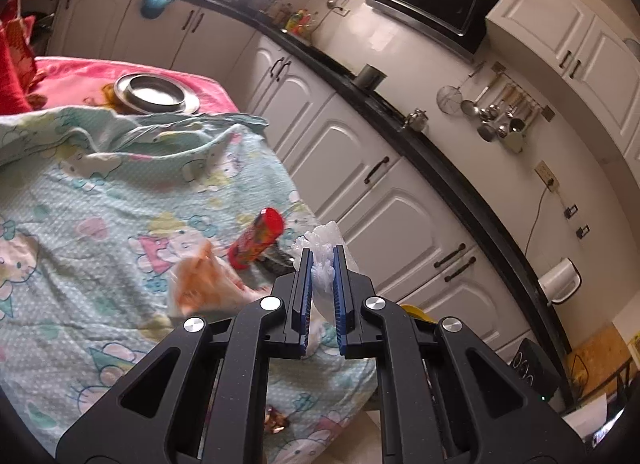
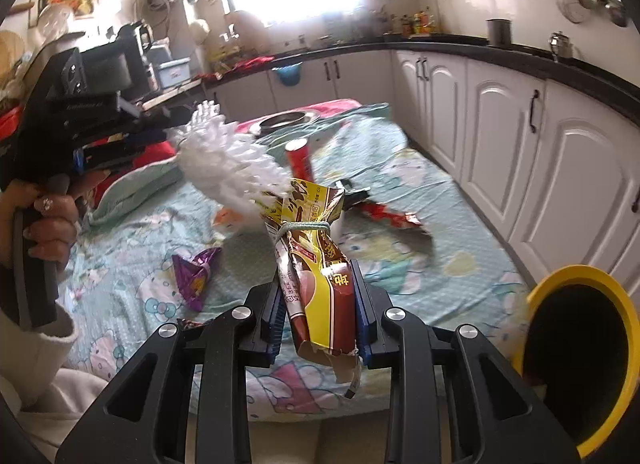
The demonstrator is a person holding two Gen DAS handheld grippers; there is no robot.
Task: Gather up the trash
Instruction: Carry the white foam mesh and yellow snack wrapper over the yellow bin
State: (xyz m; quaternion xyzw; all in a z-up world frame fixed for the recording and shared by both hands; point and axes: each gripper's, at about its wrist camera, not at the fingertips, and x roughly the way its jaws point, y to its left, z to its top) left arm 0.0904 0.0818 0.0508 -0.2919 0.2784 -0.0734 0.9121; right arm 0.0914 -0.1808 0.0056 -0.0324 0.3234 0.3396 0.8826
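Jaws clenched on both — left gripper point(image 1: 323, 264) on white foam netting point(image 1: 325, 242), right gripper point(image 2: 318, 296) on a wrapper point(image 2: 320, 272) — which may slip before the yellow bin point(image 2: 576, 352) off the bed's point(image 2: 420, 264) corner.

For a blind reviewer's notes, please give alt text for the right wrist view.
The right tool grips a yellow-brown wrapper over a cloth strewn with litter. At left, the left tool holds white foam; a yellow bin sits lower right.

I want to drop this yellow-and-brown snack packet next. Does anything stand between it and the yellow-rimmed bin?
Nothing visible does. The right gripper holds the snack packet above the bedsheet, and the yellow-rimmed bin stands open at lower right, with only open air between them.
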